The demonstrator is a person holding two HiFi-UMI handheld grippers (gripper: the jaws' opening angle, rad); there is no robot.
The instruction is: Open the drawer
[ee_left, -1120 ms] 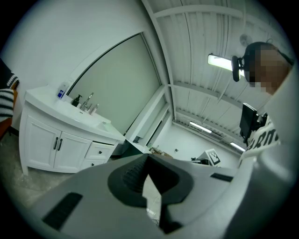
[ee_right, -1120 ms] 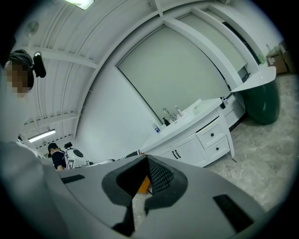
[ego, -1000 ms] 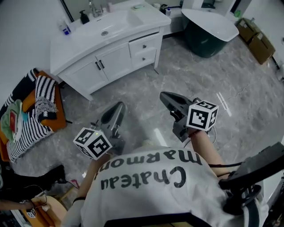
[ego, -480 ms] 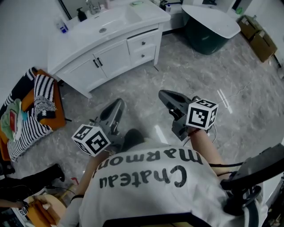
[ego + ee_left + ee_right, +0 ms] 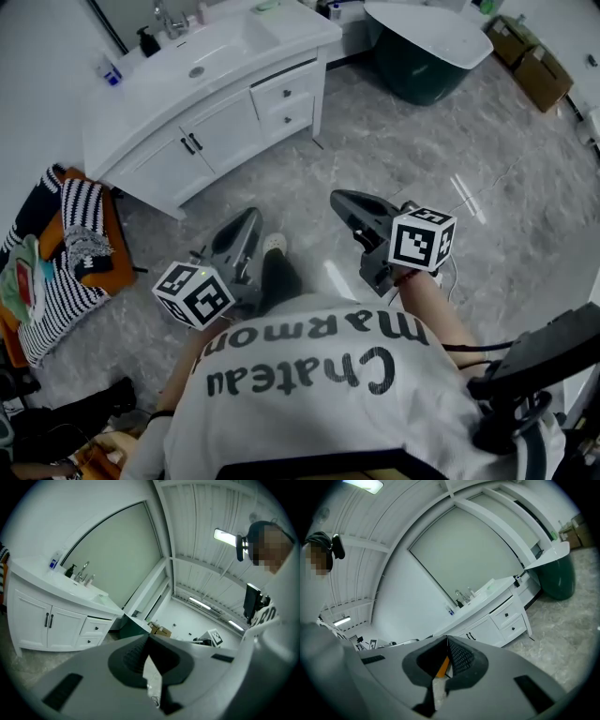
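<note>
**Both grippers empty, drawer well ahead**

Head view: the vanity (image 5: 178, 122) stands across the floor from me. Its two drawers are stacked at its right end, the upper drawer (image 5: 286, 91) just under the top and the lower drawer (image 5: 290, 114) beneath it. Both are closed, each with one small dark knob. Left of them on the vanity are two doors with bar handles. My left gripper (image 5: 249, 220) and right gripper (image 5: 341, 200) hover over the floor, well apart from the vanity and pointing roughly its way. A tub (image 5: 427, 42) sits just off the vanity's right end.

Left gripper view: my left gripper (image 5: 149, 638) has its fingers together with nothing between them. The vanity lies off to the left of the tips, with the drawers (image 5: 93, 632) at its near end.

Right gripper view: my right gripper (image 5: 447, 640) also has its fingers together and empty. The upper drawer (image 5: 505, 616) sits right of the tips and still far away.

What could go wrong, as I judge it:
- The knobs are small, so fingers that arrive closed would only bump the drawer front. I must part them first.
- A shallow or off-centre pinch could slip off the knob when I pull.
- With two drawers stacked close and the door handles nearby, a poor line could land me on the wrong one.
- A skewed pull might bind the drawer.
- A wide approach from the right could clip the tub.
</note>
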